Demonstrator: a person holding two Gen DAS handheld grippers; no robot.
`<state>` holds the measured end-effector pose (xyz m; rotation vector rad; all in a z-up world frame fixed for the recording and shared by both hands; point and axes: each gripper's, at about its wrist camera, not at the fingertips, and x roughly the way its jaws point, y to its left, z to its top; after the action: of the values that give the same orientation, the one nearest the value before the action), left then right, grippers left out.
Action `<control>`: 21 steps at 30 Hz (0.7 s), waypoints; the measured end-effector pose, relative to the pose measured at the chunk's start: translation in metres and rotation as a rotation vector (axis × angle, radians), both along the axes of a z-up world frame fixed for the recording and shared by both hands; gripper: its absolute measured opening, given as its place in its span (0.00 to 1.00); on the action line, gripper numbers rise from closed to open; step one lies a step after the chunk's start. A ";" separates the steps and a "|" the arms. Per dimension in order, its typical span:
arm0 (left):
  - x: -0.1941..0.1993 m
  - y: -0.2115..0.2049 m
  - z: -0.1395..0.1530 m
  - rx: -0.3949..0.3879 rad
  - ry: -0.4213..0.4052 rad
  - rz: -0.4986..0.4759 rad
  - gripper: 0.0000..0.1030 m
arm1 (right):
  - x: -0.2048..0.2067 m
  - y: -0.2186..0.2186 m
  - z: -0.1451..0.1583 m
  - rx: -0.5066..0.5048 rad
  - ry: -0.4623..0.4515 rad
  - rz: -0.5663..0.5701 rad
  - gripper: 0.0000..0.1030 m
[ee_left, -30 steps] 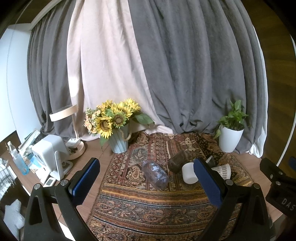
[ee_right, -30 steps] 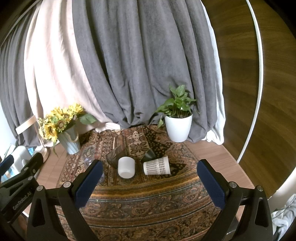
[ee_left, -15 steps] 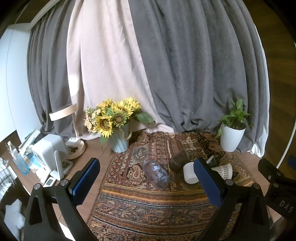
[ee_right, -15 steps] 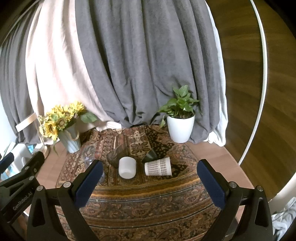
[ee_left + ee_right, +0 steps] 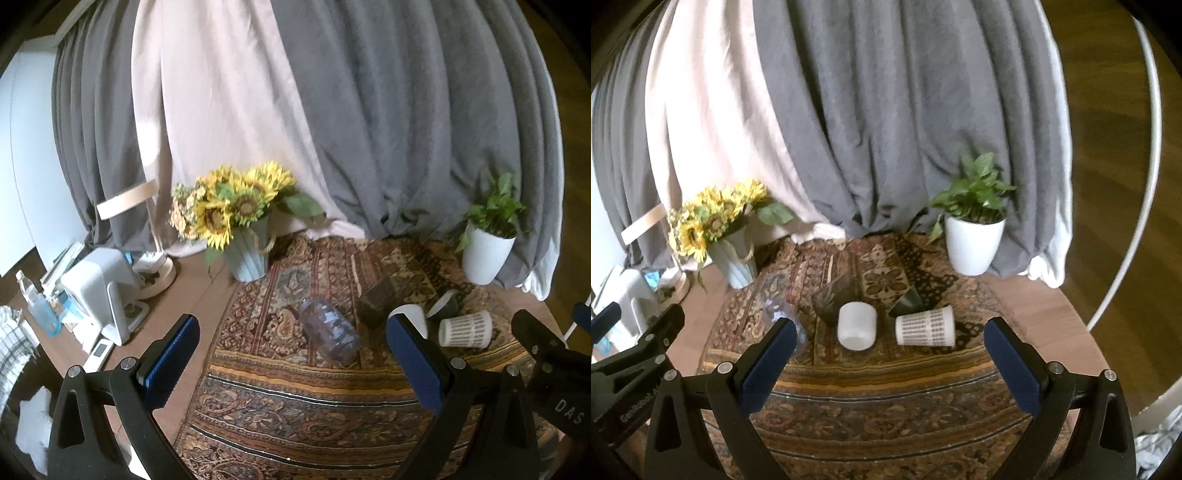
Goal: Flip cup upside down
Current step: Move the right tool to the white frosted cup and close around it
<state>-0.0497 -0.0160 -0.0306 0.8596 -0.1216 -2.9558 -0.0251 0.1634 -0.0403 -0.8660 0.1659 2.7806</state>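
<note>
Several cups lie on their sides on a patterned rug (image 5: 886, 413): a white cup (image 5: 857, 325), a white patterned paper cup (image 5: 925, 326), a dark brown glass (image 5: 833, 299), a small dark cup (image 5: 908, 301) and a clear bluish plastic cup (image 5: 328, 330). In the left wrist view the patterned cup (image 5: 465, 328) and brown glass (image 5: 376, 301) show too. My left gripper (image 5: 291, 356) is open and empty, above the rug's near part. My right gripper (image 5: 890, 360) is open and empty, short of the white cups.
A vase of sunflowers (image 5: 240, 221) stands at the rug's back left. A white potted plant (image 5: 973, 236) stands at the back right. A white appliance (image 5: 99, 291), a lamp and bottles crowd the left table edge. Curtains hang behind.
Both grippers have edged slightly forward and tilted down a little; the cups sit a bit lower and larger in view. Nothing was touched.
</note>
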 end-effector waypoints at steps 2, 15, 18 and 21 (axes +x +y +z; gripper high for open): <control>-0.009 -0.003 -0.007 -0.008 -0.015 0.010 1.00 | -0.014 -0.002 -0.008 -0.010 -0.025 0.019 0.99; -0.083 -0.012 -0.072 -0.022 -0.183 0.052 1.00 | -0.115 -0.007 -0.073 -0.055 -0.225 0.106 0.98; -0.098 -0.012 -0.082 -0.023 -0.203 0.063 1.00 | -0.134 -0.008 -0.087 -0.054 -0.262 0.122 0.98; -0.109 -0.011 -0.093 -0.033 -0.221 0.076 1.00 | -0.151 -0.005 -0.105 -0.076 -0.299 0.139 0.98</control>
<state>-0.1588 -0.0267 -0.1232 1.1564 -0.1436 -2.7727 -0.1761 0.1581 -0.1449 -1.3461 0.1666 2.7396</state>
